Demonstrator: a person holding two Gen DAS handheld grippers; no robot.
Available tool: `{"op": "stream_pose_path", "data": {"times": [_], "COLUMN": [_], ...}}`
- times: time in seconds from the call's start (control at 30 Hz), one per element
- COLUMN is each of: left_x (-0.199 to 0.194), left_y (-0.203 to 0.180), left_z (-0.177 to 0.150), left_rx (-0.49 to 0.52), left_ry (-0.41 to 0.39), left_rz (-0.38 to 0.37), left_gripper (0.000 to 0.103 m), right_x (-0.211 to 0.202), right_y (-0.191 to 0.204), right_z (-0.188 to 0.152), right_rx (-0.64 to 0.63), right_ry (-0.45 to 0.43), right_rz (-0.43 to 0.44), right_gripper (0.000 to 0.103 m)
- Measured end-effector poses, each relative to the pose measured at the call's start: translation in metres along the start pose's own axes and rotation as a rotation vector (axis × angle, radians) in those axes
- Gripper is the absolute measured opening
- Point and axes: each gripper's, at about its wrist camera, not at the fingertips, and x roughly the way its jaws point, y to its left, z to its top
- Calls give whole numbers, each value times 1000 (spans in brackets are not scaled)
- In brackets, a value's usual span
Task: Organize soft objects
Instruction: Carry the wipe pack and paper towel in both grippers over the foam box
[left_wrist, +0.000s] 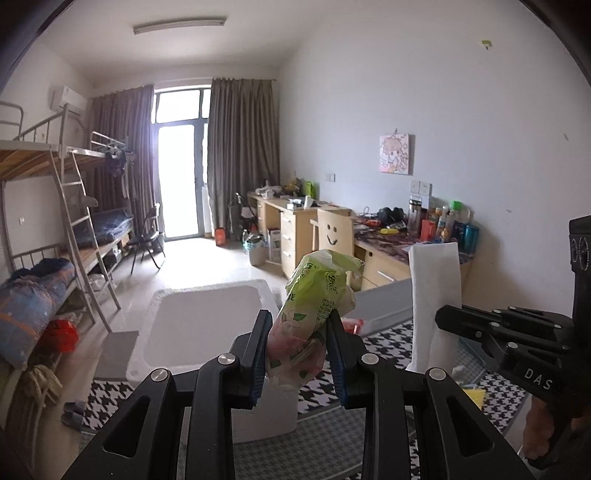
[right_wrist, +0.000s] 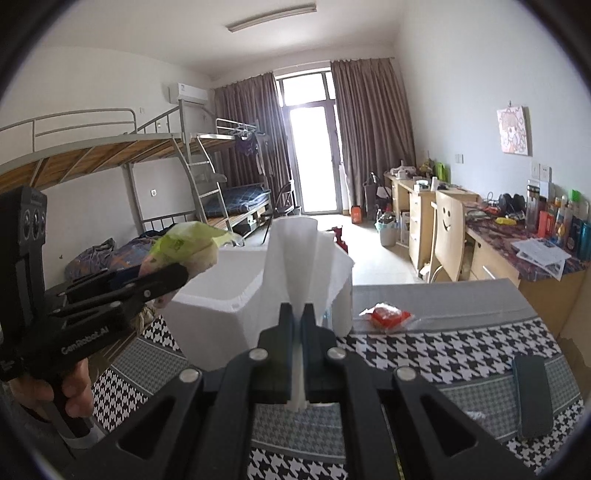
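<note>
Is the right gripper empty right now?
No, the right gripper is shut on a white tissue sheet standing up between its pads.

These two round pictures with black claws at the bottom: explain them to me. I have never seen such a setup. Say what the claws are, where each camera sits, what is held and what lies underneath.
The claws are two-finger grippers that a person holds, one per hand. Each carries a wide-angle camera looking along its fingers, hence the round pictures.

The left wrist view shows the left gripper squeezing a green and pink soft plastic pack.

The right wrist view shows the right gripper shut on a folded white paper sheet that stands up from it.

Each gripper also shows in the other's picture.

Below is a black-and-white houndstooth cloth with a white foam box, a small red packet and a dark flat object.
</note>
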Motion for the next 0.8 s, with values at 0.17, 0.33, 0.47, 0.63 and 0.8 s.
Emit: {"op": "stream_pose_path", "data": {"times": [0.17, 0.33, 0.47, 0.63, 0.8], "left_x": [5, 8, 13, 16, 20], "left_y": [4, 9, 15, 25, 36], "left_z": [7, 11, 14, 18, 19], "left_rx": [-2, -1, -12, -24, -38], "left_ry": [-9, -19, -17, -17, -16], "left_rz": [23, 48, 72, 113, 157], "left_gripper": [31, 31, 31, 31, 31], "right_x": [6, 13, 19, 27, 41], "right_y": [3, 7, 9, 15, 23], "right_z": [9, 14, 18, 28, 35], "right_rx": [-6, -19, -25, -42, -41], "right_ry": [1, 3, 8, 5, 28], "right_rz": [2, 6, 11, 18, 51], "right_gripper": [6, 6, 6, 6, 6]}}
